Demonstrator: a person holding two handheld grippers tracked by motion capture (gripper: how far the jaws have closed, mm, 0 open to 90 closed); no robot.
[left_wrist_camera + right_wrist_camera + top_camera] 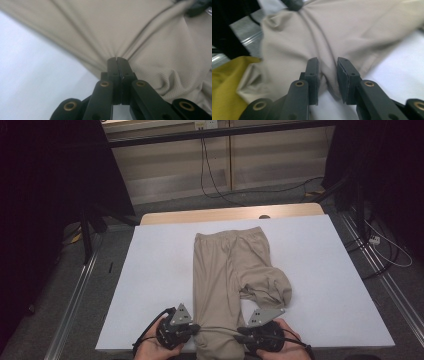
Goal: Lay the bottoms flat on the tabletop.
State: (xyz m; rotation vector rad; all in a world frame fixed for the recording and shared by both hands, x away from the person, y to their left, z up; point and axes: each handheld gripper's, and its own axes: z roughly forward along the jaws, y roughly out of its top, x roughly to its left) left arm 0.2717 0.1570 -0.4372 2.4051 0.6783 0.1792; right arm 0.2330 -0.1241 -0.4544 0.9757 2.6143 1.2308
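Beige leggings [227, 275] lie lengthwise on a white table [150, 285], one leg bunched. At their near end, the left gripper [196, 328] is clamped on the fabric edge; the right gripper [240, 336] straddles the opposite edge, jaws apart. Folding seems barely begun.

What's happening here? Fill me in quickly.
A person is working on beige trousers spread on a white table, with a gripper in each hand at the near end of one leg. The left gripper has its jaws shut on the leg's edge, with the cloth puckering toward them. The right gripper has its jaws open around a fold of the other edge, not yet clamped. The second leg lies bunched up to the right, and the waistband is at the far end.
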